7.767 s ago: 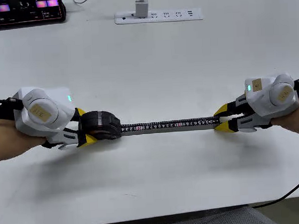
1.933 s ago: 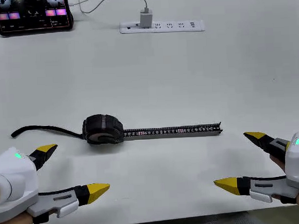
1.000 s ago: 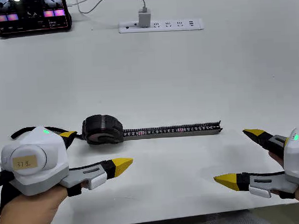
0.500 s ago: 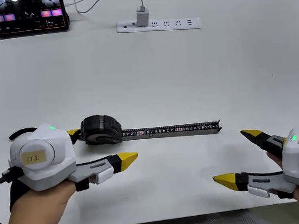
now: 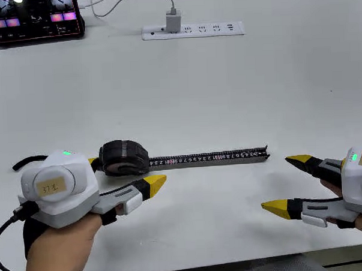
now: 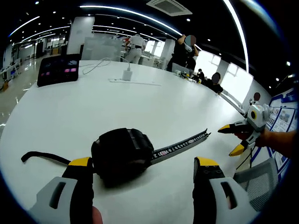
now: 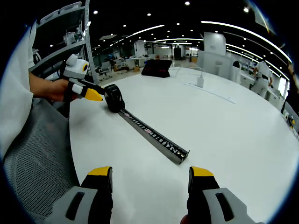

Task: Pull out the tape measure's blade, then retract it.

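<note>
The black tape measure case point(image 5: 123, 157) lies on the white table with its blade point(image 5: 209, 157) pulled out to the right, the hook end point(image 5: 266, 153) resting on the surface. A black strap point(image 5: 24, 160) trails from the case to the left. My left gripper point(image 5: 124, 172) is open just in front of the case, one yellow tip on each side of it and neither touching. In the left gripper view the case point(image 6: 122, 151) sits just ahead of the open jaws. My right gripper point(image 5: 286, 183) is open, near the blade's end point(image 7: 180, 155) and apart from it.
A white power strip point(image 5: 191, 30) with a plugged charger point(image 5: 172, 20) lies at the far edge. A lit tablet point(image 5: 35, 19) stands at the far left. The table's front edge point(image 5: 193, 268) runs close under both hands.
Both grippers have let go of the case and blade they held earlier. In the last second the left gripper moved right and forward up to the case. The right gripper rose slightly.
</note>
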Available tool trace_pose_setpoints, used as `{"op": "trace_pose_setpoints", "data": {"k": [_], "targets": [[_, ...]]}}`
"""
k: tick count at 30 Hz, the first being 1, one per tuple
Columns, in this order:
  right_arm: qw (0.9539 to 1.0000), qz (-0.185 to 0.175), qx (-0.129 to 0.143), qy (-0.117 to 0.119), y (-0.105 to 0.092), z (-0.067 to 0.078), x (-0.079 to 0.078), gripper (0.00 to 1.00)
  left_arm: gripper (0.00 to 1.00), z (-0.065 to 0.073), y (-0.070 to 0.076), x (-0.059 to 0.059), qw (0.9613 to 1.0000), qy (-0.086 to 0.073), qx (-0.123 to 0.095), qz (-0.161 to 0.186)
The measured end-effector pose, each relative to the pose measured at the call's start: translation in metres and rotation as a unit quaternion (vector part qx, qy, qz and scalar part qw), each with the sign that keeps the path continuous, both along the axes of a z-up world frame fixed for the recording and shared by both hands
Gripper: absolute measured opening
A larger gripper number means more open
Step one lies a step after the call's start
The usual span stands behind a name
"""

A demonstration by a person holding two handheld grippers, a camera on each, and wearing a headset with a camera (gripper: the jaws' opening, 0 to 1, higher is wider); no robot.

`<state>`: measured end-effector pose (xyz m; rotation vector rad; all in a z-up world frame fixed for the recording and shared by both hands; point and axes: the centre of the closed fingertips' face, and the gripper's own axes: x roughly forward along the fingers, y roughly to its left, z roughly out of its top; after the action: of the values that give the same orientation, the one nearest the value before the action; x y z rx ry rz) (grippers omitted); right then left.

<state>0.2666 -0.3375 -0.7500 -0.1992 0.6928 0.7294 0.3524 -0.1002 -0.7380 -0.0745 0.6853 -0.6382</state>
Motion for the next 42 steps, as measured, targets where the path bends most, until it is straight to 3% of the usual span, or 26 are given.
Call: {"op": "trace_pose_setpoints", "data": {"k": [3, 9, 15, 23, 31, 42], "targets": [[0.9998, 0.014, -0.011, -0.002, -0.002, -0.002, 0.005, 0.59, 0.85, -0.002, 0.0, 0.002, 0.9999, -0.003, 0.012, 0.008], [0.9992, 0.032, -0.023, -0.003, -0.007, -0.002, 0.016, 0.55, 0.87, -0.004, 0.0, 0.006, 0.9994, -0.001, 0.004, 0.034], [0.9979, 0.052, -0.037, -0.004, -0.013, -0.003, 0.027, 0.5, 0.86, -0.006, 0.0, 0.01, 0.9983, -0.008, 0.012, 0.056], [0.9953, 0.08, -0.053, -0.003, -0.017, -0.009, 0.038, 0.44, 0.77, -0.009, 0.007, 0.017, 0.9946, -0.015, 0.028, 0.099], [0.9911, 0.111, -0.074, 0.0, -0.021, -0.015, 0.044, 0.38, 0.66, -0.014, 0.013, 0.024, 0.9916, -0.012, 0.038, 0.123], [0.9864, 0.141, -0.084, 0.001, -0.021, -0.018, 0.054, 0.32, 0.62, -0.017, 0.017, 0.03, 0.9866, 0.001, 0.03, 0.16]]}}
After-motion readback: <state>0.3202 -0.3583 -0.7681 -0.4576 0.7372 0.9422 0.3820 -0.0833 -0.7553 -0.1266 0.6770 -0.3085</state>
